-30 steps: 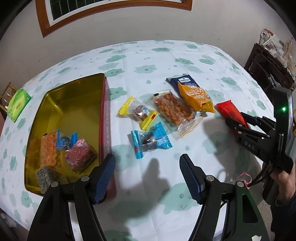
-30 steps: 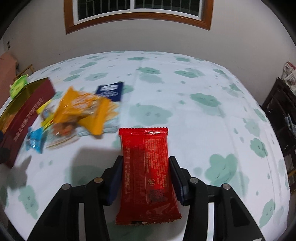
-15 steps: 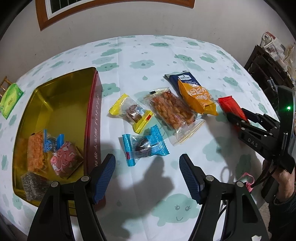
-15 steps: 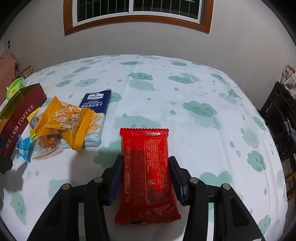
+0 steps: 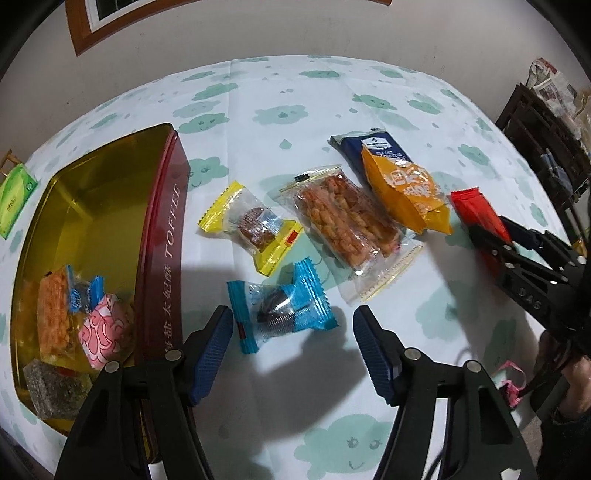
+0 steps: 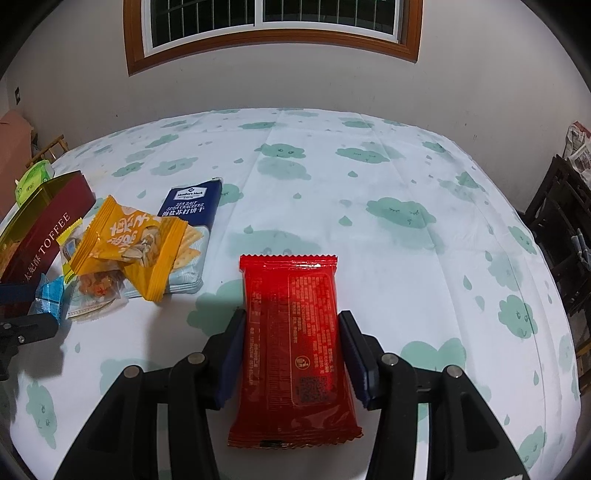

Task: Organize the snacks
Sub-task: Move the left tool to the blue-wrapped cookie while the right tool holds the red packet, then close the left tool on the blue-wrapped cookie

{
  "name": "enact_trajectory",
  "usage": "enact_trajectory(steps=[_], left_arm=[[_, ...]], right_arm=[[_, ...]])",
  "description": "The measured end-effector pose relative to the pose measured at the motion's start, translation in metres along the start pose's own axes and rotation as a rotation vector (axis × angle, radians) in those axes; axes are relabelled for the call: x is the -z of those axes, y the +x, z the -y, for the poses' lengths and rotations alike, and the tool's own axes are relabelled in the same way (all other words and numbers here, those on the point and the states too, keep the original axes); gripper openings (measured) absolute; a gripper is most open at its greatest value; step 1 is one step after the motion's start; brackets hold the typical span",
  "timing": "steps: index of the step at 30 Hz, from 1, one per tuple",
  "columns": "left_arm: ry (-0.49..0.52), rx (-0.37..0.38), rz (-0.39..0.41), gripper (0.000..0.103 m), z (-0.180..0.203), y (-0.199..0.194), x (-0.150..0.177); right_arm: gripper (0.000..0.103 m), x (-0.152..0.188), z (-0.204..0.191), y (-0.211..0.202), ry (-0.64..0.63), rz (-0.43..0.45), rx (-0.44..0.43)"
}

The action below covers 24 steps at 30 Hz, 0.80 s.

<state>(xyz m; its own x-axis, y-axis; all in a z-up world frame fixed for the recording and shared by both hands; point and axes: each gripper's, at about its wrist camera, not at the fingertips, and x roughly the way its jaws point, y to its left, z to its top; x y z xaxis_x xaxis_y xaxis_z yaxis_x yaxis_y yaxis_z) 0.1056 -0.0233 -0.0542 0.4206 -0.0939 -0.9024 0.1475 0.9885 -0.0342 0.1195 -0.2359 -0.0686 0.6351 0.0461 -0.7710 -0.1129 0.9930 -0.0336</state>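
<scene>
A white cloth printed with green clouds covers the desk (image 5: pixel 295 96), which stands against a pale wall with a wood-framed window (image 6: pixel 273 22).

Loose snacks on the cloth: six.
- One blue-wrapped candy (image 5: pixel 280 312), nearest the left tool.
- One yellow-ended clear packet (image 5: pixel 253 225), just beyond the blue one.
- One long clear pack of orange crisps (image 5: pixel 347 221), to the right of the yellow packet.
- One orange packet (image 5: pixel 406 192), lying partly on top of one navy cracker pack (image 5: pixel 373 142).
- One red packet (image 6: pixel 295 343), at the right of the row.

One open toffee tin (image 5: pixel 162 236), maroon outside and gold inside, sits at the left. Inside, at its near end: four wrapped items can be made out, namely one orange bar (image 5: pixel 53 317), one small blue-wrapped piece (image 5: pixel 83 295), one pink-patterned piece (image 5: pixel 105 328) and one dark seeded block (image 5: pixel 55 387). One green packet (image 5: pixel 14 195) lies on the cloth beyond the tin's far left side.

Left tool (image 5: pixel 293 347): released, nothing gripped. Its jaws have just been closing a little. The blue-wrapped candy lies just ahead of the fingertips, its near edge reaching between them, neither pad touching it.

Right tool (image 6: pixel 291 354): clenched on the red packet, one pad against each long edge. The packet juts out forward past the fingertips.
</scene>
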Motion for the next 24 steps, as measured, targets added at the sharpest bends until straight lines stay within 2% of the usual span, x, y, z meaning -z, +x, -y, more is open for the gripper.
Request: enact_trajectory(steps=[4,5,6,8,16,24], left_arm=[[0.018,-0.014,0.012,0.061,0.002,0.002,-0.001],[0.030,-0.015,0.013,0.053,0.004,0.002,-0.001],[0.033,0.000,0.005,0.052,0.004,0.002,-0.001],[0.027,0.028,-0.005,0.052,0.006,0.003,0.001],[0.038,0.032,-0.017,0.051,0.010,0.010,0.004],[0.054,0.076,-0.001,0.036,0.016,0.007,0.003]], right_arm=[[0.051,0.000,0.000,0.000,0.000,0.000,0.000],[0.051,0.000,0.000,0.000,0.000,0.000,0.000],[0.051,0.000,0.000,0.000,0.000,0.000,0.000],[0.051,0.000,0.000,0.000,0.000,0.000,0.000],[0.051,0.000,0.000,0.000,0.000,0.000,0.000],[0.051,0.000,0.000,0.000,0.000,0.000,0.000]])
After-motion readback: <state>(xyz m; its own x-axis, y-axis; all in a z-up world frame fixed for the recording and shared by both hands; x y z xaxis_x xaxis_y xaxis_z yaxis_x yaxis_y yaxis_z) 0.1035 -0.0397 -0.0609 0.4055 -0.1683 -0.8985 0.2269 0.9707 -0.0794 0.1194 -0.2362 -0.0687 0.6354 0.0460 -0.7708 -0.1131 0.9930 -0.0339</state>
